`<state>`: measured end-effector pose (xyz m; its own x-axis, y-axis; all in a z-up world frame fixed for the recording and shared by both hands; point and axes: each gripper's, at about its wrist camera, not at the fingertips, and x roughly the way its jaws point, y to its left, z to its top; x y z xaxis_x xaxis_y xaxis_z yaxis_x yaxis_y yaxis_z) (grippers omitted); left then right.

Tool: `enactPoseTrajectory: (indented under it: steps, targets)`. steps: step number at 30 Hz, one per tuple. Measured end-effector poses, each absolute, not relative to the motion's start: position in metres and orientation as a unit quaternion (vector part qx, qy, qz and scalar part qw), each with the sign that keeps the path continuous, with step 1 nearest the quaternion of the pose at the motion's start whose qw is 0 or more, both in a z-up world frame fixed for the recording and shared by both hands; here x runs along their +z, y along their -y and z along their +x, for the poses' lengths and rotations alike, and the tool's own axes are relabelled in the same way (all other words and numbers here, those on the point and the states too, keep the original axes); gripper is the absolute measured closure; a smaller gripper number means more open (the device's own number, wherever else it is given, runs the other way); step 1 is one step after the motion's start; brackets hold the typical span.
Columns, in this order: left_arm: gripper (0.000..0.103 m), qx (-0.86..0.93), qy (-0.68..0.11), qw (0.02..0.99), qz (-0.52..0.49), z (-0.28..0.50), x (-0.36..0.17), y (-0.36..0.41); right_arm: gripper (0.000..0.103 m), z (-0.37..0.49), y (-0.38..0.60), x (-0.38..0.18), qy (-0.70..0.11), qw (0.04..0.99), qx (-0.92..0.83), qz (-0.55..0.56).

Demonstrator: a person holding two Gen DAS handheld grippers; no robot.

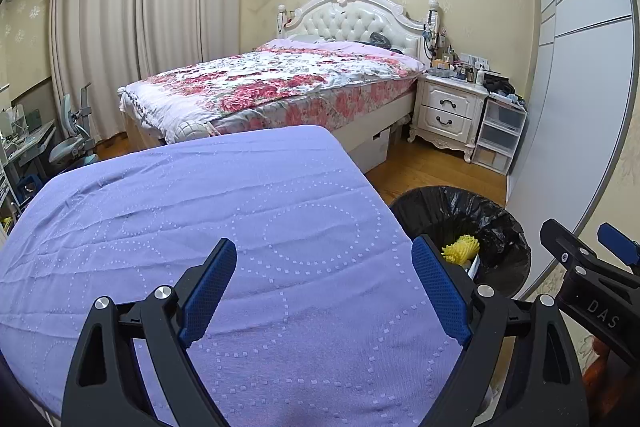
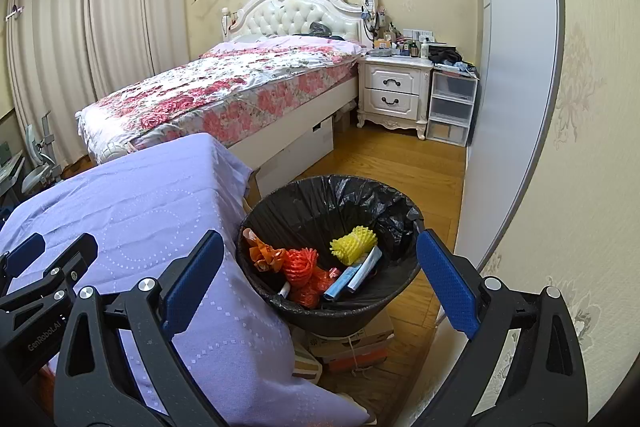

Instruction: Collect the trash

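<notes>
A black-lined trash bin (image 2: 332, 199) stands on the floor right of a table covered in lilac cloth (image 1: 200, 227). In the bin lie a yellow foam net (image 2: 354, 243), an orange mesh bag (image 2: 304, 267), an orange wrapper (image 2: 264, 253) and blue-white packets (image 2: 352, 277). My right gripper (image 2: 320, 275) is open and empty, above the bin's near rim. My left gripper (image 1: 324, 287) is open and empty over the cloth. The bin (image 1: 500, 223) and the yellow net (image 1: 460, 249) also show in the left wrist view, with the right gripper (image 1: 592, 255) at its far right.
A bed with a floral quilt (image 2: 224, 91) lies beyond the table. A white nightstand (image 2: 394, 93) and plastic drawers (image 2: 450, 107) stand by a white wardrobe (image 2: 516, 67). Flat boxes (image 2: 352, 343) lie under the bin. A desk chair (image 1: 72, 143) is at left.
</notes>
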<state>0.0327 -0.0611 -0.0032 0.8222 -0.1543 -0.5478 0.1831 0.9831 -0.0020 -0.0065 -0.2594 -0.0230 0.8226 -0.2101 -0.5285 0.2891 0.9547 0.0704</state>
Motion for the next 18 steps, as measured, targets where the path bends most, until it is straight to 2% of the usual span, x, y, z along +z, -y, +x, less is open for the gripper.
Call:
enactPoseTrajectory:
  steps: [18]
  targets:
    - [0.016,-0.087,-0.284,0.955,0.026,0.033,-0.0029,0.0622,0.008,-0.0065,0.2589,-0.0222,-0.268,0.952,-0.13,0.074]
